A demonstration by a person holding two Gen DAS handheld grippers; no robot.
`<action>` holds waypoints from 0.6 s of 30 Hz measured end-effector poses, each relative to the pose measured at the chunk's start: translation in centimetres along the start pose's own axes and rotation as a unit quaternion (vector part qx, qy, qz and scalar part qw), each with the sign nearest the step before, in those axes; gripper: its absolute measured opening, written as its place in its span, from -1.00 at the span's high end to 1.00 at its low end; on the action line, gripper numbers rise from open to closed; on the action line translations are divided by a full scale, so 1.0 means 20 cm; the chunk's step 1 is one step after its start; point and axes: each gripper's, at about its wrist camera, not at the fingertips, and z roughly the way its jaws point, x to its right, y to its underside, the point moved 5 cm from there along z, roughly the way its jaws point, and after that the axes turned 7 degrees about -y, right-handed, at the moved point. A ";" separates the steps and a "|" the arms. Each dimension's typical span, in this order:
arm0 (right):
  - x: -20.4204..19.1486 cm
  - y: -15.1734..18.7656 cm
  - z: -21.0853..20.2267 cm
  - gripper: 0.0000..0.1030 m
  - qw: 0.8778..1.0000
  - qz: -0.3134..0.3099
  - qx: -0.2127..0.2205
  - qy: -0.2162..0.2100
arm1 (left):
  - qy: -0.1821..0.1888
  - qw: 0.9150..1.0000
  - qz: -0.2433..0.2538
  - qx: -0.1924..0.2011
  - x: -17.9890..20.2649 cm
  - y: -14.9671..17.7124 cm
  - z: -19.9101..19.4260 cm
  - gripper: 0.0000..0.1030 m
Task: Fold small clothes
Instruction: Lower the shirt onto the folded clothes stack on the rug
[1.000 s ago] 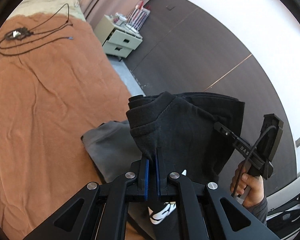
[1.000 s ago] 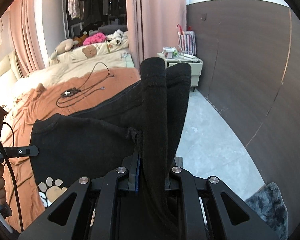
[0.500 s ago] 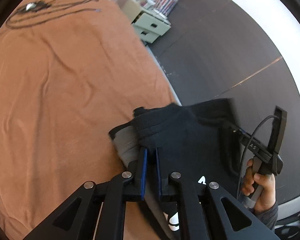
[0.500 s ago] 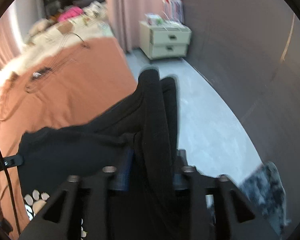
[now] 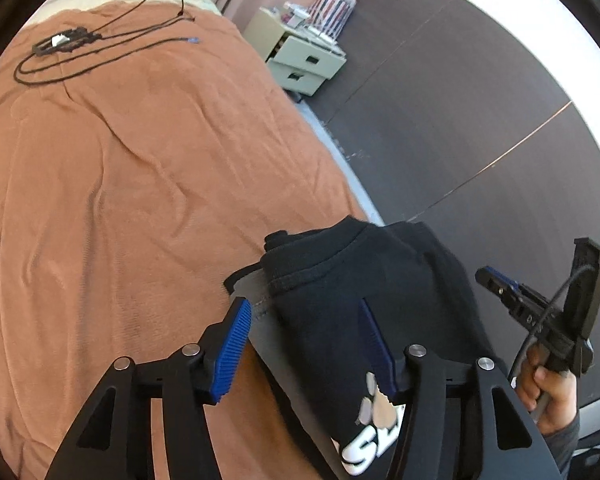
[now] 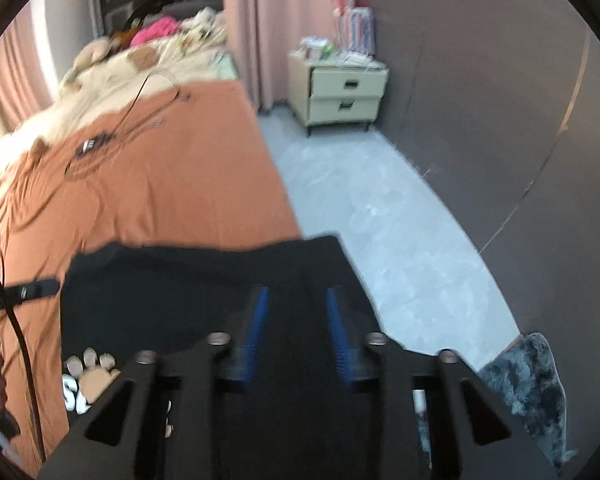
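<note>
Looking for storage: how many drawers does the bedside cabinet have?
2: the upper drawer and the lower drawer beneath it, both on the front of the cabinet by the curtain.

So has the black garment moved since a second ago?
Yes. The black garment has dropped from hanging in front of the dark wall panel to lying on the orange bedspread; both tools' jaws now stand apart.
</note>
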 end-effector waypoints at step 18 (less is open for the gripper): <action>0.20 -0.17 0.06 0.80 0.999 -0.022 -0.042 0.027 | -0.031 0.999 -0.013 0.003 -0.13 0.02 0.07 -0.22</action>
